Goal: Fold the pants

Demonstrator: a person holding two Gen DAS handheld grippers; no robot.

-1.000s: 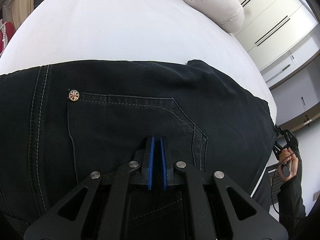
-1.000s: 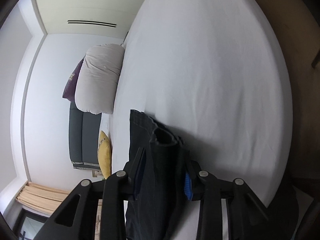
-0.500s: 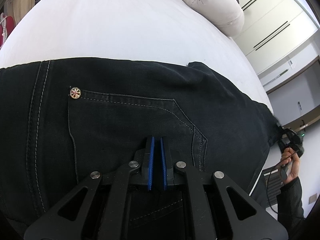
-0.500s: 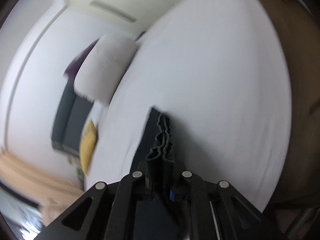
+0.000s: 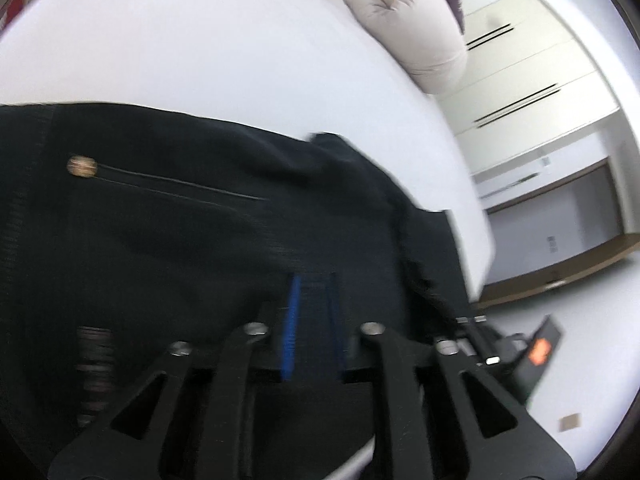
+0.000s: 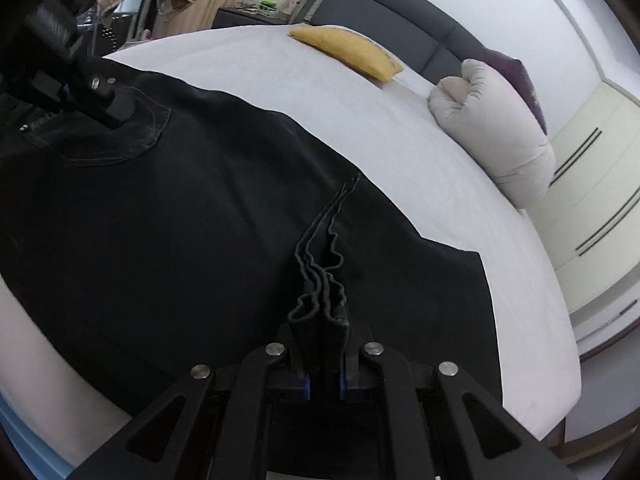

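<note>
Pinching a bunched stack of hem layers between my right gripper (image 6: 322, 344) fingers, I see the black pants (image 6: 180, 216) spread toward ten o'clock over the white bed (image 6: 360, 120), my left gripper (image 5: 312, 300) slightly parted above the blurred pocket.

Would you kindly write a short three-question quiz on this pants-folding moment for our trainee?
1. True or false: the right gripper is shut on bunched fabric of the pants.
2. Which lies nearest the cupboards? A) yellow cushion B) grey pillow C) headboard
3. Fill in: the pants lie on a white ____.

Key: 1 true; 2 B; 3 bed.
</note>
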